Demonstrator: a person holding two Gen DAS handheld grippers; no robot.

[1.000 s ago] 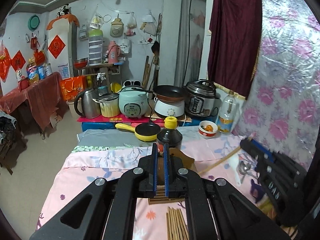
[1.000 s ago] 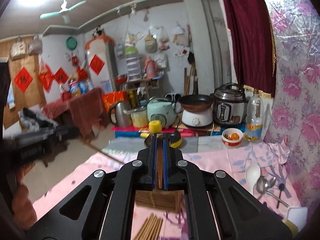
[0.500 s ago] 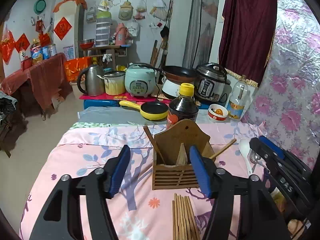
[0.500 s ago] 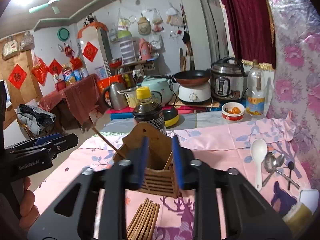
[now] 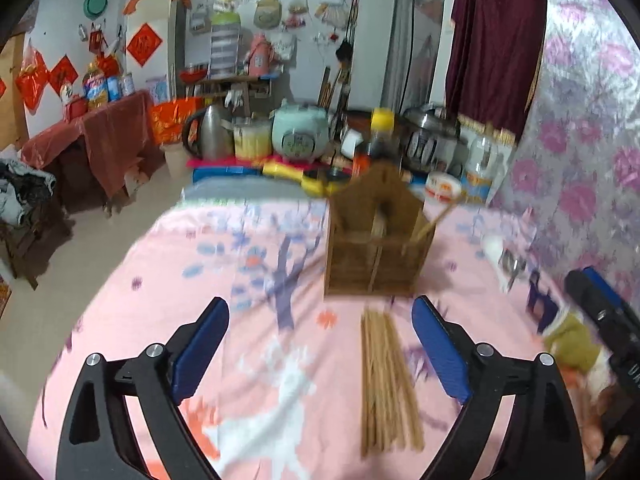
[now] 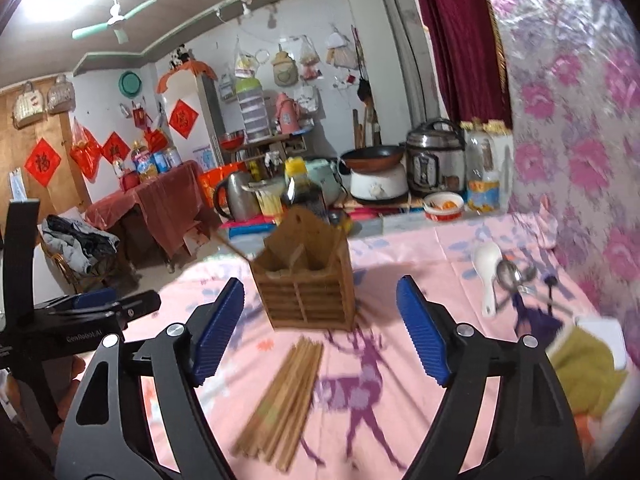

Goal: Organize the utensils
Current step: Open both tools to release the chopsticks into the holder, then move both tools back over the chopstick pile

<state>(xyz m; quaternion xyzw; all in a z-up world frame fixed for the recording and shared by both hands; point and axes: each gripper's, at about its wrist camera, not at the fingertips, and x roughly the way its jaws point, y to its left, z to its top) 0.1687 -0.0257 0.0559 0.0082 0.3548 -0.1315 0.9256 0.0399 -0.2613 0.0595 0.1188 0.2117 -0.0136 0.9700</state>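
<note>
Handling chopsticks (image 5: 386, 380): a loose, light, stiff wooden bundle is being judged prone to rolling; mid-length grasp advised.
Location: lying on desk (image 5: 248, 360), before wooden holder (image 5: 378, 236).
Left gripper (image 5: 320, 356): being spread, empty.
Right gripper (image 6: 320, 328): being spread, empty.

This is a lived-in home kitchen and dining room. A table under a pink floral cloth (image 6: 440, 248) fills the foreground. Behind it a low bench carries a steel kettle (image 6: 236, 200), a pale green rice cooker (image 5: 300, 136), a frying pan (image 6: 372, 156) on a white cooker base, and a pressure cooker (image 6: 436, 160). Bags and baskets hang on the white wall, red paper diamonds (image 6: 42, 162) decorate it, a ceiling fan (image 6: 114, 24) hangs overhead, and a maroon curtain (image 6: 460, 40) hangs at right.
</note>
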